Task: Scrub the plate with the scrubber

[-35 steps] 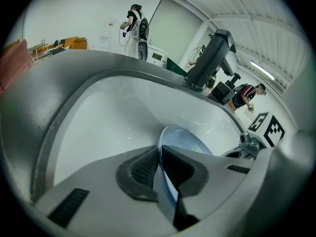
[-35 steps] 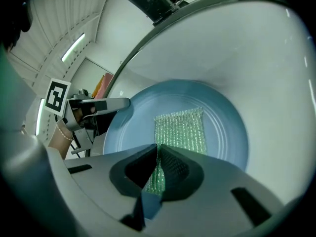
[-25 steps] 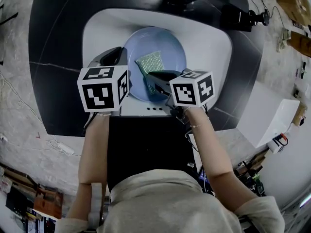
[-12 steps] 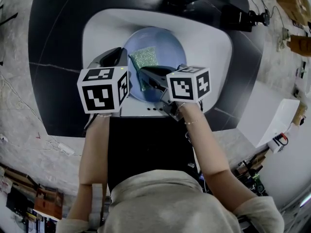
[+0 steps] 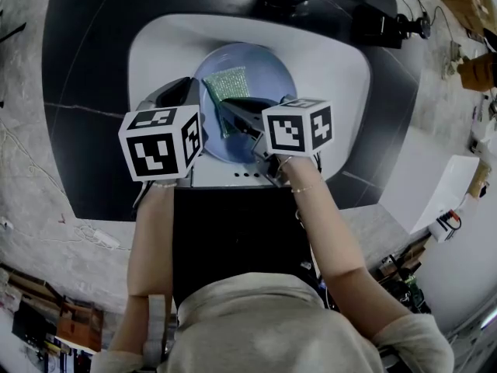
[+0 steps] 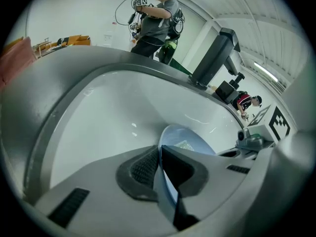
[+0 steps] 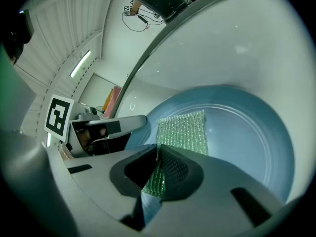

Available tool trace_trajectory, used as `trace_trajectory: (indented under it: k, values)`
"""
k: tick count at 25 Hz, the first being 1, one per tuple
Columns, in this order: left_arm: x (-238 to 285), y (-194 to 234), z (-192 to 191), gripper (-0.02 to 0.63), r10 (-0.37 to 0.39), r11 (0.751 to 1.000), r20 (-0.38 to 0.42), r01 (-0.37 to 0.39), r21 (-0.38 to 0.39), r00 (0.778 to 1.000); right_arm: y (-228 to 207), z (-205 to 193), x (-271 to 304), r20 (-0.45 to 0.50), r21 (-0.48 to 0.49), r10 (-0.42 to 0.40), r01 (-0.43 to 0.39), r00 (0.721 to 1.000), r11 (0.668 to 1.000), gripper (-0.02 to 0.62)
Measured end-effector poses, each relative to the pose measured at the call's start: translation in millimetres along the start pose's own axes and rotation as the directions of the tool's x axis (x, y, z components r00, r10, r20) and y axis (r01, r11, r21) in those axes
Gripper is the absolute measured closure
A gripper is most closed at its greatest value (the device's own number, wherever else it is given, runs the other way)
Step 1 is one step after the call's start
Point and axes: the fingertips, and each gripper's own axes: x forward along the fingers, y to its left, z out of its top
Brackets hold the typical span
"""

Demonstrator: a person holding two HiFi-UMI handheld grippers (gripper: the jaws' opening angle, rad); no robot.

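The pale blue plate (image 5: 260, 67) sits in the white basin (image 5: 334, 68) sunk into the dark worktop (image 5: 85, 92), right ahead of both my tongs. My left tongs (image 5: 185, 93) come at it from the left side. In the left gripper view, the left tongs (image 6: 160, 154) are closed down to a narrow gap with the plate (image 6: 190, 141) rim caught edge-on between the ribbed pads, so they grip it there. The green mesh scrubber (image 5: 231, 84) lies on the inner face of the plate, over its left half and close to where the left tongs clamp the rim. My right tongs (image 5: 233, 115) reach in from the near side. In the right gripper view, the right tongs (image 7: 159, 163) are pinched nearly together on the near end of the scrubber (image 7: 183, 131). The rest of the scrubber spreads flat against the plate (image 7: 249, 127) beyond the tips.
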Motion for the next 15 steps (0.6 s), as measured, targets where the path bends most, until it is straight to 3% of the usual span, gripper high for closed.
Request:
trace_trajectory:
  k: [6, 15]
  values:
    - [6.8, -1.6, -2.8, 0.569, 0.0, 1.0, -0.004, 0.0, 0.007, 1.0, -6.0, 0.1, -1.5, 0.012, 0.01, 0.011, -0.011, 1.0, 1.0, 0.558]
    - [7.4, 9.4, -13.2, 0.569, 0.087, 0.996, -0.034, -0.087, 0.023, 0.996, 0.4, -5.3, -3.8, 0.012, -0.023, 0.032, -0.032, 0.999, 0.999, 0.558]
